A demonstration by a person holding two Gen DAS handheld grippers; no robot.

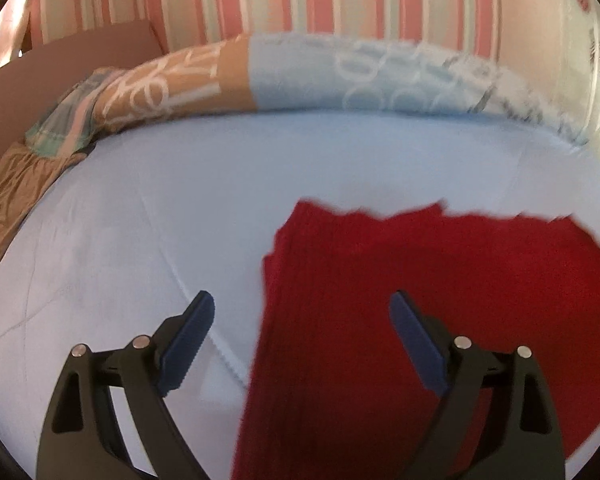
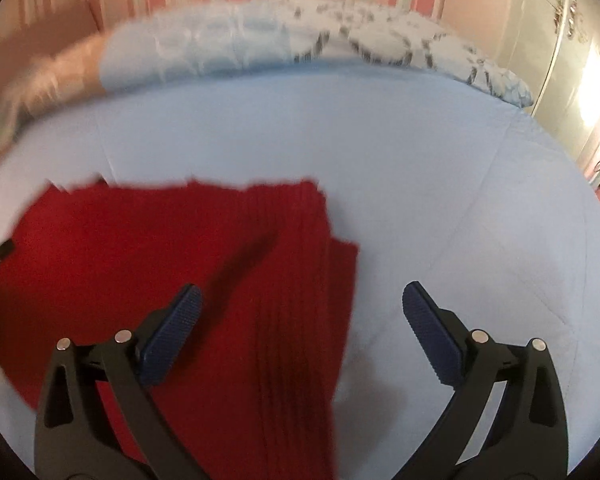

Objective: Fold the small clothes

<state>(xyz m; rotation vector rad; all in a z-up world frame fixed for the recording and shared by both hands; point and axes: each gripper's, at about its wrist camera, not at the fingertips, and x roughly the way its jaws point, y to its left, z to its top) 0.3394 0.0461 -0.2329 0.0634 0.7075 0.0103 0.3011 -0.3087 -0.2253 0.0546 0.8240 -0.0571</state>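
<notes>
Though ribbed, red knit garment [image 1: 440,300] flat.

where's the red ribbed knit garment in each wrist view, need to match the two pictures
Left wrist view: the red ribbed knit garment fills the lower right, its left edge running between the open left gripper fingers.
Right wrist view: the same garment fills the lower left, its right edge between the open right gripper fingers.
Shared landmark: the long light blue printed pillow across the far side of the pale blue bed sheet.
</notes>
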